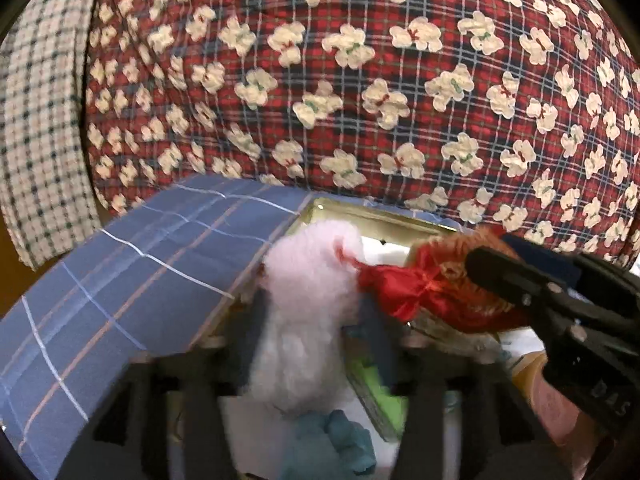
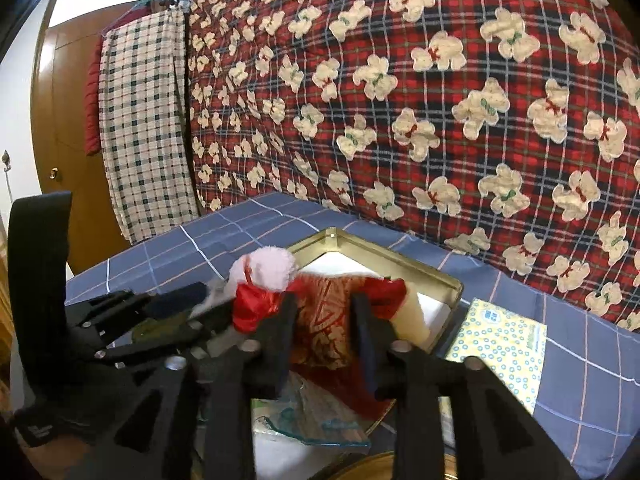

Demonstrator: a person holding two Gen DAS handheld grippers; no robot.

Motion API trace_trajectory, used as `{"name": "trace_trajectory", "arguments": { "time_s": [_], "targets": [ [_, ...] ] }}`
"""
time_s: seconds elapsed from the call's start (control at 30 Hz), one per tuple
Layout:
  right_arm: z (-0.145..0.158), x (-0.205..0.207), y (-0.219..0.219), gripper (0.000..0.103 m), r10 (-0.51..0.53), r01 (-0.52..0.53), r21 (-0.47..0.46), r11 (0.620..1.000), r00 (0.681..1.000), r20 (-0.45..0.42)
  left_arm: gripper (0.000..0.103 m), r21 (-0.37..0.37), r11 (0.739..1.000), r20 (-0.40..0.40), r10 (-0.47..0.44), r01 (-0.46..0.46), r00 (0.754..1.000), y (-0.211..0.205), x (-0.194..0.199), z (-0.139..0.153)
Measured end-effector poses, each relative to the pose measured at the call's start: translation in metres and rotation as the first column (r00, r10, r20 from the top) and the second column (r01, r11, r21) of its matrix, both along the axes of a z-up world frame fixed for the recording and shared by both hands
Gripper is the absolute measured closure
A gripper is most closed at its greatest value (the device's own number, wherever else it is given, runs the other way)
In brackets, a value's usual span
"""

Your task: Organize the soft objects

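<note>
Up close: left gripper (image 1: 308,320) clamped on fluffy pink plush (image 1: 304,312). Right gripper (image 2: 324,332) pinches red-and-gold cloth (image 2: 324,320) beside it. Both soft items held above open gold tin (image 2: 400,258) on blue checked tablecloth (image 2: 248,220). Patterned tissue pack (image 2: 500,344) just right of tin; red plaid bear-print blanket (image 2: 400,100) behind.

Both grippers are matte black plastic. The right gripper (image 2: 324,332) has chunky fingers (image 2: 276,344) with round silver screws at the joints. The left gripper (image 2: 176,308), at 9 o'clock, shows silver screws too, plus faint white lettering.
</note>
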State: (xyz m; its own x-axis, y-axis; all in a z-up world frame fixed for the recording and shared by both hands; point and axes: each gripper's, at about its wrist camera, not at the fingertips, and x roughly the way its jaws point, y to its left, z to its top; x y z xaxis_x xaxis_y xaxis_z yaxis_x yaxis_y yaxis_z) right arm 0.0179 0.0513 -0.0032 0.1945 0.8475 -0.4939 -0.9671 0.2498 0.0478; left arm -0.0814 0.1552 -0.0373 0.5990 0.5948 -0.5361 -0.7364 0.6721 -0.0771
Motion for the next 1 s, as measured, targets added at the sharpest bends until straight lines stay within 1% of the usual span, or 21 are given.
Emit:
{"name": "trace_trajectory", "arguments": {
  "time_s": [0.03, 0.07, 0.1, 0.13, 0.23, 0.3, 0.37, 0.43, 0.5, 0.57, 0.7, 0.9, 1.0],
  "targets": [
    [0.002, -0.001, -0.003, 0.052, -0.010, 0.010, 0.014, 1.000, 1.000, 0.012, 0.037, 0.012, 1.000, 0.007, -0.001, 0.000, 1.000, -0.002, -0.002, 0.002],
    [0.005, -0.002, -0.008, 0.044, -0.018, 0.018, 0.034, 0.999, 1.000, 0.023, 0.036, 0.022, 1.000, 0.012, -0.007, 0.006, 1.000, -0.004, -0.004, 0.004],
    [0.007, -0.002, -0.010, 0.040, -0.022, 0.020, 0.047, 0.999, 0.999, 0.028, 0.036, 0.030, 1.000, 0.009, -0.007, 0.007, 1.000, -0.006, -0.005, 0.007],
    [0.010, -0.002, -0.014, 0.037, -0.026, 0.024, 0.065, 0.998, 0.999, 0.033, 0.035, 0.038, 0.999, 0.008, -0.005, 0.005, 1.000, -0.008, -0.006, 0.008],
    [0.016, -0.003, -0.023, 0.037, -0.033, 0.028, 0.106, 0.994, 0.999, 0.043, 0.025, 0.052, 0.999, 0.021, 0.008, -0.009, 1.000, -0.010, -0.011, 0.012],
    [0.019, -0.005, -0.026, 0.035, -0.047, 0.040, 0.122, 0.992, 0.997, 0.061, 0.023, 0.065, 0.998, 0.033, 0.017, -0.020, 0.999, -0.012, -0.016, 0.014],
    [0.022, -0.008, -0.030, 0.027, -0.058, 0.046, 0.138, 0.989, 0.995, 0.083, 0.013, 0.076, 0.997, 0.045, 0.027, -0.031, 0.999, -0.014, -0.021, 0.016],
    [0.025, -0.013, -0.035, 0.027, -0.067, 0.049, 0.165, 0.985, 0.992, 0.109, 0.010, 0.093, 0.994, 0.069, 0.045, -0.051, 0.997, -0.016, -0.030, 0.018],
    [0.028, -0.015, -0.037, 0.026, -0.065, 0.043, 0.177, 0.983, 0.991, 0.121, 0.010, 0.098, 0.994, 0.076, 0.045, -0.052, 0.996, -0.018, -0.034, 0.021],
    [0.028, -0.016, -0.038, 0.026, -0.067, 0.043, 0.185, 0.982, 0.990, 0.122, 0.009, 0.119, 0.991, 0.081, 0.045, -0.054, 0.996, -0.021, -0.037, 0.026],
    [0.027, -0.013, -0.038, 0.026, -0.058, 0.039, 0.192, 0.981, 0.994, 0.096, 0.005, 0.148, 0.987, 0.085, 0.052, -0.065, 0.995, -0.024, -0.041, 0.033],
    [0.029, -0.008, -0.044, 0.026, -0.073, 0.058, 0.218, 0.974, 0.995, 0.061, 0.002, 0.157, 0.985, 0.094, 0.058, -0.073, 0.994, -0.027, -0.045, 0.036],
    [0.030, -0.007, -0.047, 0.026, -0.081, 0.064, 0.225, 0.972, 0.995, 0.064, 0.002, 0.156, 0.985, 0.096, 0.064, -0.079, 0.993, -0.026, -0.046, 0.036]
  ]
}}
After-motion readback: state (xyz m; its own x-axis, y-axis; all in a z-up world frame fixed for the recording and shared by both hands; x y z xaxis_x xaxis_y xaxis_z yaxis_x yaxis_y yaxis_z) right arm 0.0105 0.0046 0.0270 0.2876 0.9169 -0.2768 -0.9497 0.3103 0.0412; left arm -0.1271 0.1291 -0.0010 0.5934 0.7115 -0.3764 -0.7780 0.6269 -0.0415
